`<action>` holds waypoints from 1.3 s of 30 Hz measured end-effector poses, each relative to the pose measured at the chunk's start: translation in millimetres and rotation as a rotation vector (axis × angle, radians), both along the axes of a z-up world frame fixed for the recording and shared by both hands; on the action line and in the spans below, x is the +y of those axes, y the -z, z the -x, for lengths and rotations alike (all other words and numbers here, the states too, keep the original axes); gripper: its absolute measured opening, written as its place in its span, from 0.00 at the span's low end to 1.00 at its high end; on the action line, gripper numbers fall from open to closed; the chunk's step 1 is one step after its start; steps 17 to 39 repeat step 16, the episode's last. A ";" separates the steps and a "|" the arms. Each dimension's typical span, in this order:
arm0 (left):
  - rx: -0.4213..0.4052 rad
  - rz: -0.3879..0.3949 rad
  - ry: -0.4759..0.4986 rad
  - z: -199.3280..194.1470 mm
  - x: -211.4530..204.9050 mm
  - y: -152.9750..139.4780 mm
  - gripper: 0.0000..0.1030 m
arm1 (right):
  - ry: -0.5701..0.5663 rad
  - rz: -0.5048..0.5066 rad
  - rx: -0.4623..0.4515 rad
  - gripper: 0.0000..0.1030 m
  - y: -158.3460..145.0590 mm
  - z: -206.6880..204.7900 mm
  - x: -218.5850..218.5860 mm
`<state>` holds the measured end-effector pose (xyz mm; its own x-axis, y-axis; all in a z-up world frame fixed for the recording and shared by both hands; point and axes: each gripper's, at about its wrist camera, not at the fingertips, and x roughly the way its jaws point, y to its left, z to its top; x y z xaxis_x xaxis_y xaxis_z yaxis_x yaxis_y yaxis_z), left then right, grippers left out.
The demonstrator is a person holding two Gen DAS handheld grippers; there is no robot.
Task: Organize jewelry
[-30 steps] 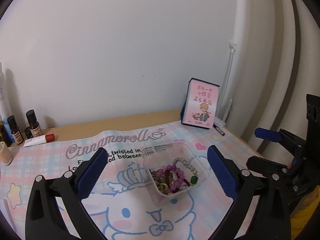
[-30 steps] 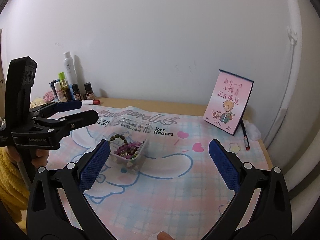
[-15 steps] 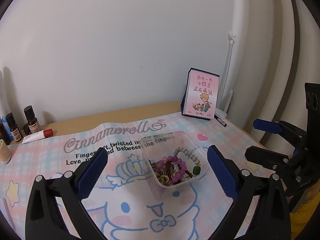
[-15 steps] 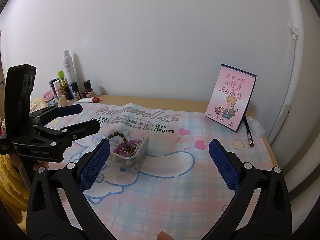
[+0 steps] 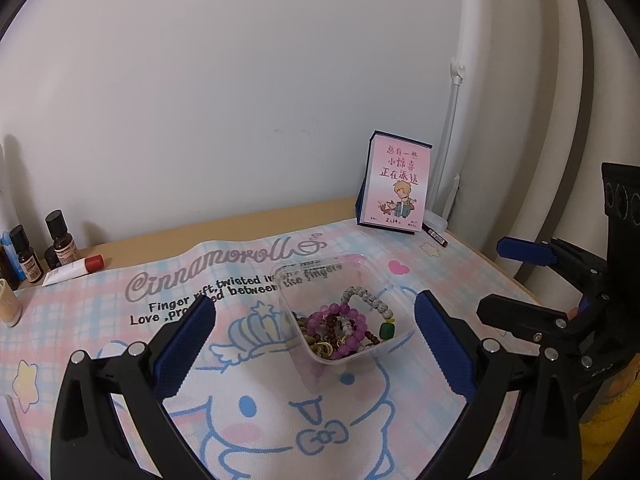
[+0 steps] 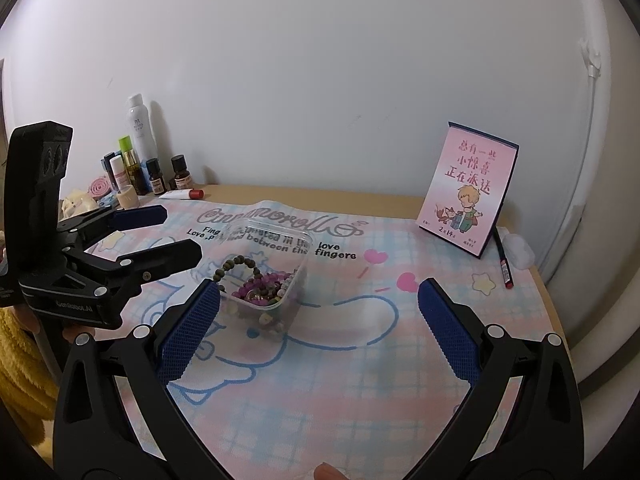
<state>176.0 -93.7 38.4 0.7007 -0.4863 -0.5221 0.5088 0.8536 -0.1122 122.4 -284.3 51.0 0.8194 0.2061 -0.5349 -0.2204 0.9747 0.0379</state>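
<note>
A clear square plastic box stands on the pink and blue cartoon mat. It holds several bead bracelets, purple, brown, grey and green. The box also shows in the right wrist view. My left gripper is open and empty, just short of the box. It shows at the left in the right wrist view. My right gripper is open and empty to the right of the box. It shows at the right in the left wrist view.
A pink calendar card leans on the wall at the back right, with a pen beside it. Small bottles and a tube crowd the back left corner. The desk edge runs along the right.
The left gripper has drawn back a little and risen, so the box sits lower and farther forward between its fingers. The right gripper has shifted slightly toward the box. Both stayed open.
</note>
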 end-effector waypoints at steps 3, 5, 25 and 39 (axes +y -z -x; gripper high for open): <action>-0.006 -0.004 0.006 0.1 -0.2 -0.5 0.95 | 0.001 0.002 0.002 0.92 -0.3 0.0 0.0; -0.007 -0.008 0.007 0.5 -1.0 -0.9 0.95 | 0.002 0.001 0.001 0.92 -0.2 0.1 -0.2; 0.002 -0.007 0.008 1.9 -0.7 -0.3 0.95 | -0.004 0.003 -0.002 0.92 -2.5 0.2 0.3; 0.002 -0.007 0.008 1.9 -0.7 -0.3 0.95 | -0.004 0.003 -0.002 0.92 -2.5 0.2 0.3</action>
